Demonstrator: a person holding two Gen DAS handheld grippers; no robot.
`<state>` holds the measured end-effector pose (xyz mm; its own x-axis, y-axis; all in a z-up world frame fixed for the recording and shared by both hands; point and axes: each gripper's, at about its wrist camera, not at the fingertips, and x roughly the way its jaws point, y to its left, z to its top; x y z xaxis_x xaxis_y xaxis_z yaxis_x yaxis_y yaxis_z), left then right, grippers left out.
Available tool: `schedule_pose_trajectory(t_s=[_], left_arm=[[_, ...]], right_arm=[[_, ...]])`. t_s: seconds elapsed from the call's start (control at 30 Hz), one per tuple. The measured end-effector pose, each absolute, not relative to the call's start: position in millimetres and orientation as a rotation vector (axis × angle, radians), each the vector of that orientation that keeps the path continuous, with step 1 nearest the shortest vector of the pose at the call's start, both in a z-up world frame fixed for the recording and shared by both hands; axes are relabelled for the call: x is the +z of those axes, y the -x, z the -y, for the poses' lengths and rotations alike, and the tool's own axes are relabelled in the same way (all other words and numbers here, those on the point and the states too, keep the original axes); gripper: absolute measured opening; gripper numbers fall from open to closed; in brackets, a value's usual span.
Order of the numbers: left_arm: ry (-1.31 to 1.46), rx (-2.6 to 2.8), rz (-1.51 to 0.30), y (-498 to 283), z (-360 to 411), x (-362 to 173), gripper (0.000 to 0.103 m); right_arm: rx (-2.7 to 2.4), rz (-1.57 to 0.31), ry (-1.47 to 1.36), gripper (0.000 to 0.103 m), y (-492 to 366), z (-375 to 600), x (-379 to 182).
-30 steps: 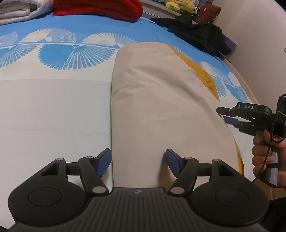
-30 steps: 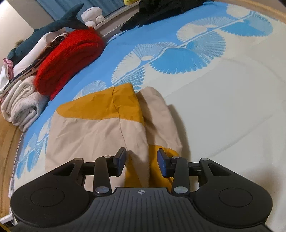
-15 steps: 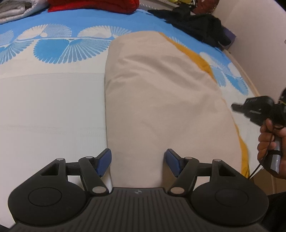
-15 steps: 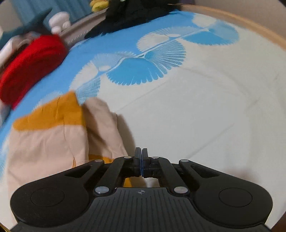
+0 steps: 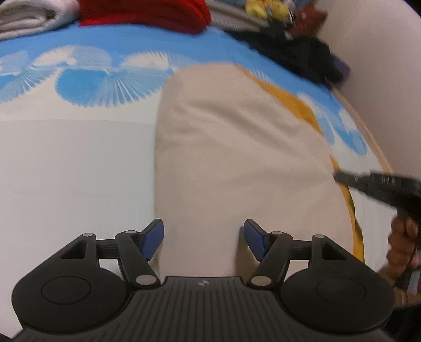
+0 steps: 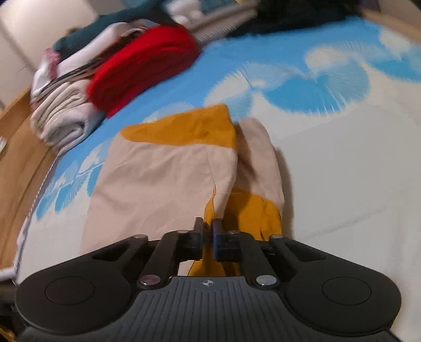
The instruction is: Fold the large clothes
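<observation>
A beige and mustard garment [image 5: 236, 157] lies folded into a long strip on the blue and white bedsheet [image 5: 65, 171]. It also shows in the right wrist view [image 6: 163, 179]. My left gripper [image 5: 204, 238] is open, its blue pads straddling the near end of the beige strip. My right gripper [image 6: 208, 231] is shut on the garment's mustard edge at its near corner. In the left wrist view the right gripper [image 5: 373, 182] shows at the strip's right edge, blurred.
A red folded garment [image 6: 142, 65] and a stack of pale folded clothes [image 6: 65, 110] sit at the bed's far side. A black heap [image 5: 297, 52] and plush toys [image 5: 260, 10] lie near the wall. A wooden bed frame [image 6: 23, 142] borders the sheet.
My right gripper went from open to shut, then swung back over the garment and now pinches its mustard edge. My left gripper stayed open at the strip's near end.
</observation>
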<state>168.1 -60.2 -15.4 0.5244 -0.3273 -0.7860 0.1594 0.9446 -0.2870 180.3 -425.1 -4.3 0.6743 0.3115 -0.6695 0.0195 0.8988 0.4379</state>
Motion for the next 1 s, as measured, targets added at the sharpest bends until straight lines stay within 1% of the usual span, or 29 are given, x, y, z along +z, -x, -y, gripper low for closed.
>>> schedule_pose_trajectory(t_s=[0.1, 0.17, 0.2, 0.23, 0.3, 0.33, 0.4, 0.43, 0.47, 0.6, 0.63, 0.67, 0.7, 0.77, 0.8, 0.87, 1.0], left_arm=[[0.235, -0.291, -0.96, -171, 55, -12, 0.073], [0.201, -0.299, -1.018, -174, 60, -21, 0.073], [0.156, -0.3, -1.059, -175, 65, -27, 0.075], [0.117, -0.298, -1.089, -175, 69, -33, 0.075], [0.106, -0.289, -1.092, -177, 69, -33, 0.075], [0.118, -0.295, -1.085, -179, 67, -30, 0.075], [0.157, -0.299, -1.056, -186, 61, -23, 0.075], [0.181, -0.301, -1.043, -191, 59, -21, 0.075], [0.21, -0.3, -1.035, -197, 55, -20, 0.076], [0.325, -0.284, -1.056, -234, 44, -25, 0.078], [0.349, -0.284, -1.076, -245, 42, -30, 0.078], [0.376, -0.286, -1.097, -256, 39, -37, 0.08], [0.416, -0.294, -1.12, -265, 36, -44, 0.083], [0.501, -0.31, -1.159, -280, 34, -60, 0.085], [0.53, -0.314, -1.171, -286, 34, -67, 0.088], [0.554, -0.317, -1.182, -297, 37, -79, 0.091], [0.594, -0.336, -1.179, -314, 44, -95, 0.092]], right_arm=[[0.096, -0.813, -0.487, 0.002, -180, 436, -5], [0.043, -0.865, -0.461, 0.002, -182, 441, -14], [0.032, -0.898, -0.439, 0.002, -183, 438, -19], [0.033, -0.921, -0.418, 0.002, -184, 434, -23], [0.034, -0.948, -0.371, 0.002, -186, 425, -28], [0.033, -0.96, -0.363, 0.003, -187, 421, -29], [0.011, -0.975, -0.354, 0.008, -187, 421, -32], [-0.005, -0.978, -0.354, 0.018, -187, 421, -31], [-0.023, -0.977, -0.367, 0.029, -188, 423, -31], [-0.031, -0.958, -0.457, 0.046, -192, 434, -31], [-0.051, -0.962, -0.455, 0.059, -191, 436, -32], [-0.071, -0.974, -0.454, 0.066, -193, 439, -35], [-0.078, -0.985, -0.466, 0.066, -194, 441, -38], [-0.063, -1.007, -0.521, 0.066, -195, 447, -45], [-0.054, -1.018, -0.548, 0.066, -196, 448, -48], [-0.042, -1.031, -0.568, 0.066, -198, 448, -51], [-0.032, -1.047, -0.579, 0.066, -205, 446, -59]])
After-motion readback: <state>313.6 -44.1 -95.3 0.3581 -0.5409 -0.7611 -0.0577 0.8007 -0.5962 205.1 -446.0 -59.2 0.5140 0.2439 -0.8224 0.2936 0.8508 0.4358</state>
